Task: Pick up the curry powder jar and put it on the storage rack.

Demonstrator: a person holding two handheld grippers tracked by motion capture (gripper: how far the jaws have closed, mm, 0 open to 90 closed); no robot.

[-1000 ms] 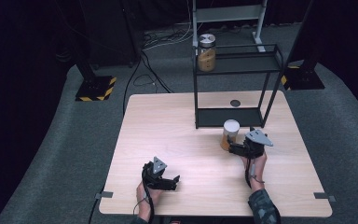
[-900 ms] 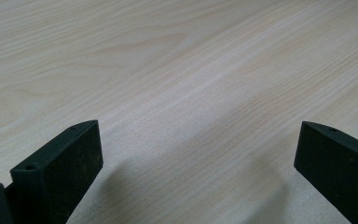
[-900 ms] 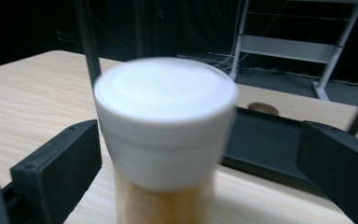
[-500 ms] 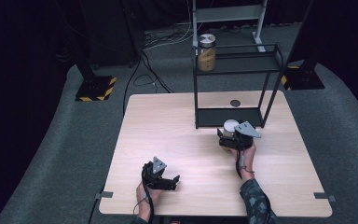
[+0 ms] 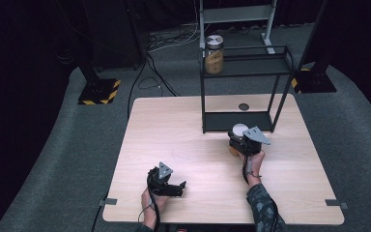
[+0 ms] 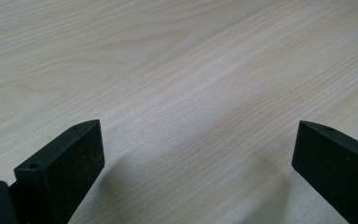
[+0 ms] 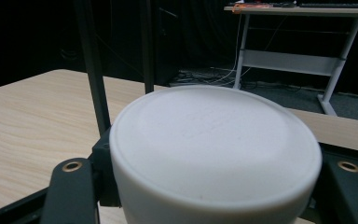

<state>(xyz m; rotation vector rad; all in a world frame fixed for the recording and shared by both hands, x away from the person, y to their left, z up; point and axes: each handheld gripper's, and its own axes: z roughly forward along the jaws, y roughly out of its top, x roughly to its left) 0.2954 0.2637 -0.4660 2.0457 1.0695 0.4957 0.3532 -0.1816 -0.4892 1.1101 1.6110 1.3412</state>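
A pale wooden worktop (image 5: 183,140) is seen from above, set on grey carpet in a dark room. A person's two forearms come in from the near edge, each hand holding a black claw.

The right claw (image 5: 239,140) is held near the right side of the worktop, just in front of a black metal shelf rack (image 5: 244,87) that stands at the far edge. A jar with a white lid (image 5: 239,129) is gripped between its jaws: in the right gripper view the white lid (image 7: 214,144) is seen close up, with a jaw pressed to each side of the jar below it. Amber contents can be made out low on the jar from above. The jar is positioned just before the rack's bottom shelf; whether it rests on the worktop or is lifted cannot be told.

The left claw (image 5: 174,186) is rested on the worktop near the front edge, well apart from the jar. Its jaws are spread wide over bare wood in the left gripper view, with nothing between them.

A second jar (image 5: 214,54), with a dark lid, is placed on the rack's top shelf at its left end.
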